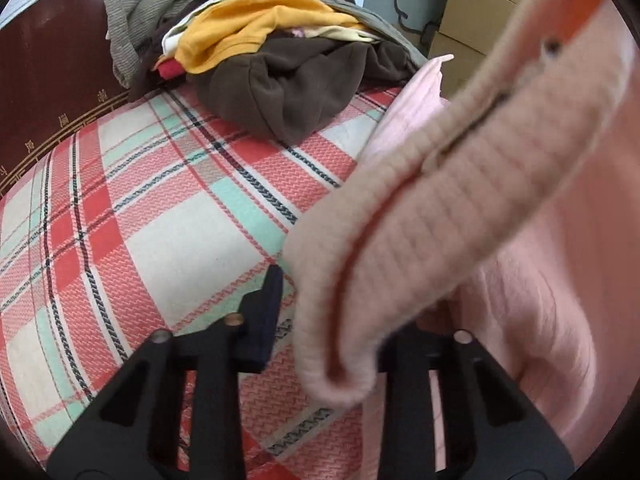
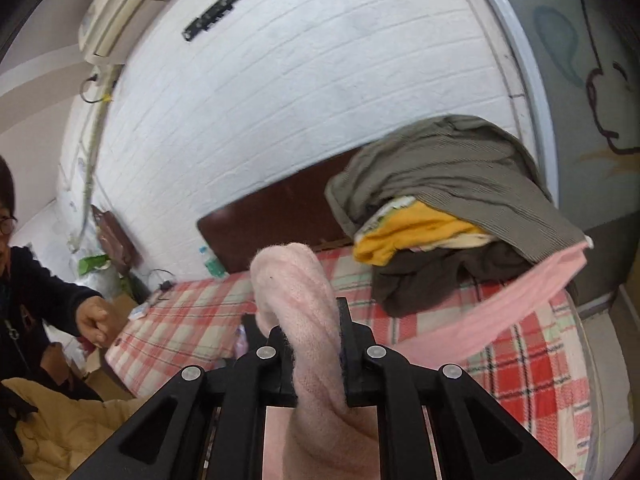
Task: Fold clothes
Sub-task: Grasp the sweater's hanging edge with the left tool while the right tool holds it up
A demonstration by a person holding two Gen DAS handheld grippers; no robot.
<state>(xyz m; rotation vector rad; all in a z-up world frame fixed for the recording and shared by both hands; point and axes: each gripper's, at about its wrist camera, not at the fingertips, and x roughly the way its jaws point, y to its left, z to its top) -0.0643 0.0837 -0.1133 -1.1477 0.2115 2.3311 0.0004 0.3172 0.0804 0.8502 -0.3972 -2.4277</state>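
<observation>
Open plaid bedspread at left, clothes blocking the far end

Bare red-checked woven bedspread (image 1: 132, 216) offers passage; heaped olive, yellow and brown garments (image 1: 256, 48) and draped pink knitted sweater (image 1: 460, 208) obstruct.

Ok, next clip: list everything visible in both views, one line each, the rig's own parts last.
pink sweater: one, pale pink knit, lifted over the bed.
plaid bedsheet: one, red, white and mint check, covering the bed.
clothes pile: one heap, grey-green, yellow and dark brown, far end of the bed.
headboard: one, dark brown, behind the pile.
brick wall: one, white, behind the bed.
bystander: one, dark top, left of the bed.
left claw: black, open, sweater draped across it.
right claw: black, shut on the sweater.
</observation>
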